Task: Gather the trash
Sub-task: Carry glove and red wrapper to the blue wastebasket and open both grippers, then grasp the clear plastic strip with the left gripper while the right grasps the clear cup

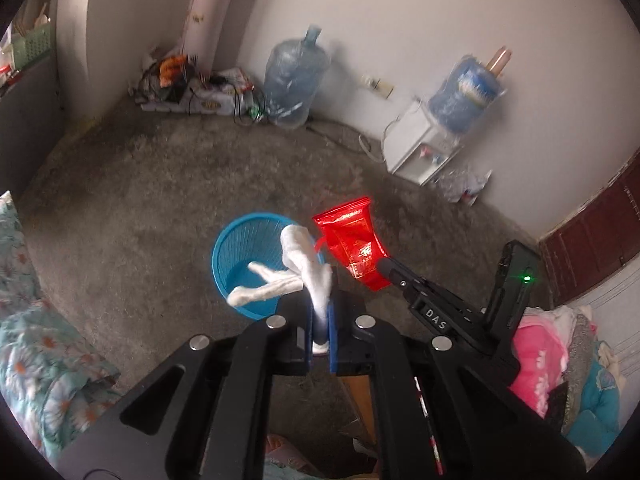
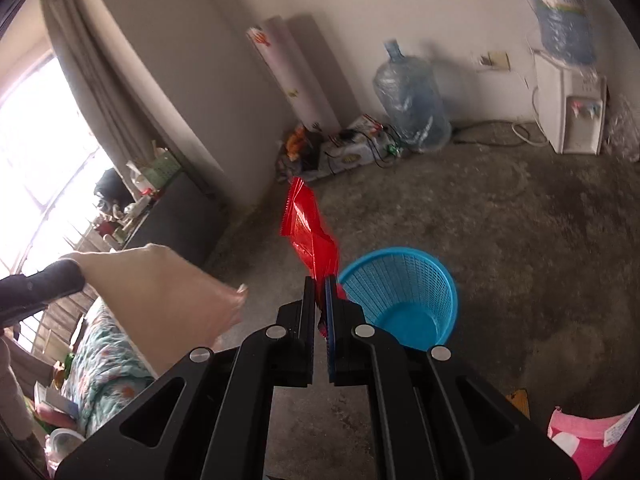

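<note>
A blue mesh wastebasket [image 1: 240, 256] [image 2: 404, 292] stands on the grey concrete floor. My left gripper [image 1: 320, 300] is shut on a crumpled white tissue [image 1: 300, 264], which hangs over the basket's right rim. My right gripper [image 2: 319, 284] is shut on a red plastic wrapper [image 2: 308, 232]. In the left wrist view the red wrapper [image 1: 354, 246] and the right gripper [image 1: 386, 266] sit just right of the basket. A person's hand [image 2: 168, 292] shows at the left of the right wrist view.
Against the far wall stand a large water jug [image 1: 294, 80] [image 2: 412, 100], a white water dispenser [image 1: 420, 148] [image 2: 568, 112] with a bottle on top, and a pile of boxes and cables [image 1: 192, 88] [image 2: 340, 148]. Floral bedding [image 1: 36, 320] lies left, pink clothes [image 1: 536, 360] right.
</note>
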`<state>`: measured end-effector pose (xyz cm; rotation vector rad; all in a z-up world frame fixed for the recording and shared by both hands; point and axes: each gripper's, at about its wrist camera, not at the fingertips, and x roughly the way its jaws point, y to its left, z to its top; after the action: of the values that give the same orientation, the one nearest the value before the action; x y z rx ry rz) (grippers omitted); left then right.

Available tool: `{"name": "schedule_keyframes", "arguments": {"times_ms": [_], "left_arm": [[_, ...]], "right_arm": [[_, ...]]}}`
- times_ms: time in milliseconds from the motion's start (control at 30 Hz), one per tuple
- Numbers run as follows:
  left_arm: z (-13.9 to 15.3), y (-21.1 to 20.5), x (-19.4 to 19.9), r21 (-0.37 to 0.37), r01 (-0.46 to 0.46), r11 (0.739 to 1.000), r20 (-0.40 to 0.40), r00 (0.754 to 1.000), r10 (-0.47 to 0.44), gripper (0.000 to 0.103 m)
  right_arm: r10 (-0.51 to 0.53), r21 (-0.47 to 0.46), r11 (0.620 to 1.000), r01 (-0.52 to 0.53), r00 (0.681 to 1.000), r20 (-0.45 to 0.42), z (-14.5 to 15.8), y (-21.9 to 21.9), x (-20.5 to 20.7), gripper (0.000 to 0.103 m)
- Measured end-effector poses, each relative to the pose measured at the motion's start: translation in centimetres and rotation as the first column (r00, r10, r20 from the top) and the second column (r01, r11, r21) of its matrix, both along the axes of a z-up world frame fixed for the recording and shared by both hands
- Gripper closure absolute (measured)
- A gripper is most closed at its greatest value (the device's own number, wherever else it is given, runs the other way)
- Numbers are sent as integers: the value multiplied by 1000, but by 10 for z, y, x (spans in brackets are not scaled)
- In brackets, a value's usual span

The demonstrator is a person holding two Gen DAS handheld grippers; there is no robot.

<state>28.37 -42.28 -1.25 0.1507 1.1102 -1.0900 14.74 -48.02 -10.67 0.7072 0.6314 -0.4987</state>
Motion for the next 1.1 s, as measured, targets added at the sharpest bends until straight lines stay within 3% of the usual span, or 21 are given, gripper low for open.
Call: {"name": "schedule_keyframes", "arguments": {"times_ms": [133,233,267,300,333,367,467,600,700,800,833,867,900,967,1100], "left_arm": [[-82,-66,20,128,6,992,-74,997,4,99],[-128,-92,38,183,-47,982,-103,992,66,96],[-142,-100,42,206,-65,976,-117,989,91,83],[-153,-104,45,239,-88,967,-124,985,120,61],[-160,-106,48,272,-122,955,-111,981,157,48],[-162,-108,47,275,-153,949,-100,977,186,48],[-152,-97,48,243,-170,955,-102,975,199,47],[-120,-77,51,180,-180,967,-33,981,189,45],[-73,-46,44,78,-169,983,-17,985,170,45],[-8,14,25,-71,-110,991,23,993,112,45],[17,42,15,-113,-96,989,61,993,103,45],[40,70,5,-149,-94,984,106,988,110,44],[65,105,-6,-188,-99,977,152,980,128,42],[107,171,-29,-250,-138,958,219,956,194,39],[166,312,-80,-355,-297,887,286,868,405,31]], "right_arm": [[-14,110,994,20,998,-63,-62,-39,20,98],[-10,167,986,28,994,-113,-101,-66,38,94],[3,191,981,24,990,-140,-113,-73,45,92],[9,210,977,28,985,-171,-126,-79,52,81],[7,211,977,36,979,-203,-135,-83,57,73],[5,206,977,44,973,-230,-141,-86,61,64],[-11,194,979,58,972,-235,-144,-84,60,64],[-31,170,983,64,981,-192,-131,-76,45,64],[-14,108,994,28,991,-136,-102,-61,34,64],[49,-44,998,-53,996,-75,-46,-24,27,62],[73,-106,991,-78,996,-56,-26,-8,23,59],[95,-171,980,-99,995,-31,-5,8,19,48],[122,-240,963,-118,992,3,17,27,13,37],[180,-359,922,-143,981,73,54,65,2,25],[334,-500,840,-209,926,174,116,140,-14,7]]}}
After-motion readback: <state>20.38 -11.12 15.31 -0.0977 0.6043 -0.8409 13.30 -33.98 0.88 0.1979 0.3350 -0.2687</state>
